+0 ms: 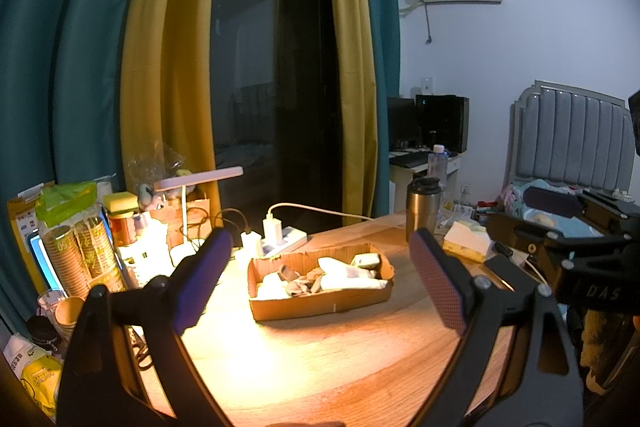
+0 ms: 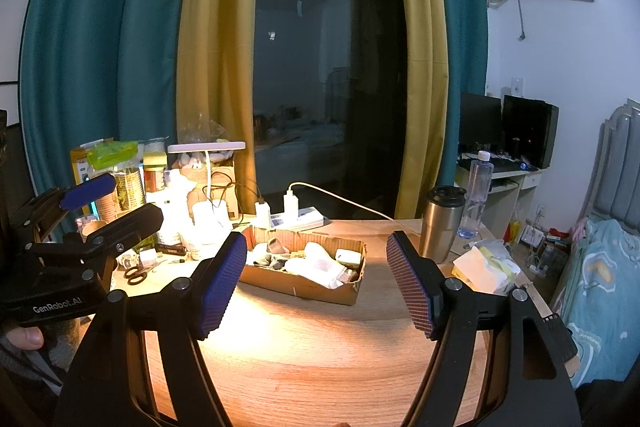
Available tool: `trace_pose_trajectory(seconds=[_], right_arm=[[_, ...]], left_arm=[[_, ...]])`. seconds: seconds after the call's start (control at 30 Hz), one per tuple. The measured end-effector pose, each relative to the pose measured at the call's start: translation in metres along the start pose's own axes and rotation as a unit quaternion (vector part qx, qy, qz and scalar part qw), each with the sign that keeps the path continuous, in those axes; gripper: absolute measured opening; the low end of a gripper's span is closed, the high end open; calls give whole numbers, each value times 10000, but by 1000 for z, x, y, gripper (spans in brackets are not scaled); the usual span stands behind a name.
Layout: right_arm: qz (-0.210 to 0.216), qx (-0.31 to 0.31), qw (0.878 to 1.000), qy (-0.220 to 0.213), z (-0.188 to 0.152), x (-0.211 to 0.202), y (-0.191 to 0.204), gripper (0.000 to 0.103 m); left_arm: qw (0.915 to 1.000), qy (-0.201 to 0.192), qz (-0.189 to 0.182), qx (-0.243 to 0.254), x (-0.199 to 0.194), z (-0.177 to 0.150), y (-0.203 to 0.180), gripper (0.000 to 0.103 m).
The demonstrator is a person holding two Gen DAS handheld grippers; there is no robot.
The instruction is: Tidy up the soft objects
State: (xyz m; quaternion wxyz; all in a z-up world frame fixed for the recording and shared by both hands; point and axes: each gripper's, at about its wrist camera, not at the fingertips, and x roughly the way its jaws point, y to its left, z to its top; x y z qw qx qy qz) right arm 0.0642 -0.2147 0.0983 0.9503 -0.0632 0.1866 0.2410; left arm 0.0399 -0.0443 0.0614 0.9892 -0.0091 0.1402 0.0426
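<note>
Left wrist view: left gripper (image 1: pixel 320 279) hangs over the counter (image 1: pixel 320 359), jaws wide apart, empty — soft objects (image 1: pixel 332 277) already heaped in the cardboard tray (image 1: pixel 316 301).

Right wrist view: right gripper (image 2: pixel 316 283) likewise spread, holding nothing; looks nearly done.

The light wooden bench (image 2: pixel 320 355) carries a shallow torn cardboard tray (image 2: pixel 304 285) of pale soft items near its middle. Behind the tray lies a white power strip (image 2: pixel 298 219) with chargers plugged in. A steel travel mug with a black lid (image 2: pixel 442 223) stands to the right, a pair of black-handled scissors (image 2: pixel 135 275) lies left, and a white desk lamp (image 2: pixel 208 179) stands at the back.
</note>
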Motion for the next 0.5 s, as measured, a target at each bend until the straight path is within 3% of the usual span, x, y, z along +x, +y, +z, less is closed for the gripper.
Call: trace_pose_trajectory(seconds=[0.5], right_arm=[[-7, 27, 10000, 46, -4, 3, 0, 76]], left_arm=[[10000, 47, 3, 1, 2, 1, -2, 92]])
